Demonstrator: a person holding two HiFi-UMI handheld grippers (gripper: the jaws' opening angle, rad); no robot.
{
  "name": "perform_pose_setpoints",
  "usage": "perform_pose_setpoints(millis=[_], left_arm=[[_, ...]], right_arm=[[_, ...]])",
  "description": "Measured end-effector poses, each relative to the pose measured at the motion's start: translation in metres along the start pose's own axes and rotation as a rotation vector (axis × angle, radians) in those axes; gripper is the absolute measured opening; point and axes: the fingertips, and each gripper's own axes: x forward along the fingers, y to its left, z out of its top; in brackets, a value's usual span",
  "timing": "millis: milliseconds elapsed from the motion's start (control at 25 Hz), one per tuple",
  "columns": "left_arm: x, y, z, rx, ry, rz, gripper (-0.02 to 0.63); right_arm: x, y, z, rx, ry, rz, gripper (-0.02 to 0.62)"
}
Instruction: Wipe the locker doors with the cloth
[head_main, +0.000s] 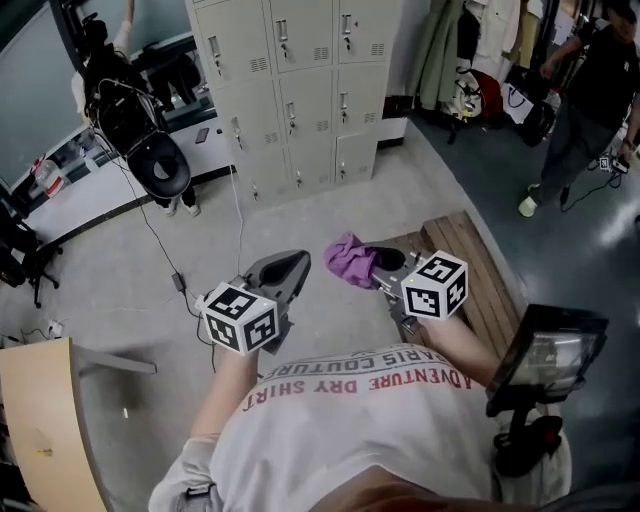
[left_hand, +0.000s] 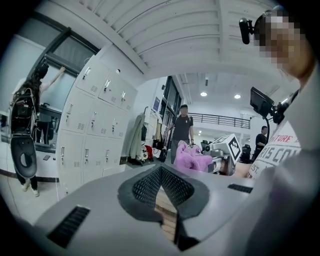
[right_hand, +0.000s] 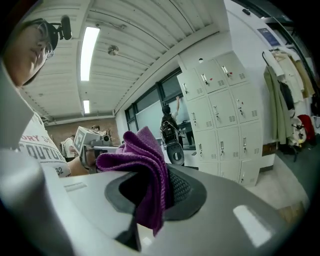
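While the person held both tools low in front of the chest, the right gripper (right_hand: 159, 186) had its jaws pressed together on the purple cloth (right_hand: 141, 159), which was pinched between the dark pads and bunched up loosely past their tips. Just to that gripper's left, at about the same height, the left gripper (left_hand: 161, 176) had its jaws meeting at the tips with nothing between them. A wooden bench (head_main: 482, 285) lay under and to the right of the right gripper. Ahead of both grippers, well apart across bare grey floor, stood the bank of pale locker doors (head_main: 300, 95), all of them closed, with the cloth nowhere near touching them. Farther off, beyond the bench to the right, a person in dark clothes (head_main: 592, 95) stood on the floor.
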Motion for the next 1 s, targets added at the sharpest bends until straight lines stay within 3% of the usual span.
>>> perform_pose_setpoints(millis=[400,1000], left_arm=[[0.005,-0.091,-0.026,-0.002,0.007,0.011,0.002],[0.012,-0.135,-0.021,0.035,0.02,0.011,0.002]], right_arm=[[-0.089,0.014,-0.028,0.038,-0.027,0.007,0.064],[-0.128,0.02,-0.031,0.044,-0.054,0.012,0.064]])
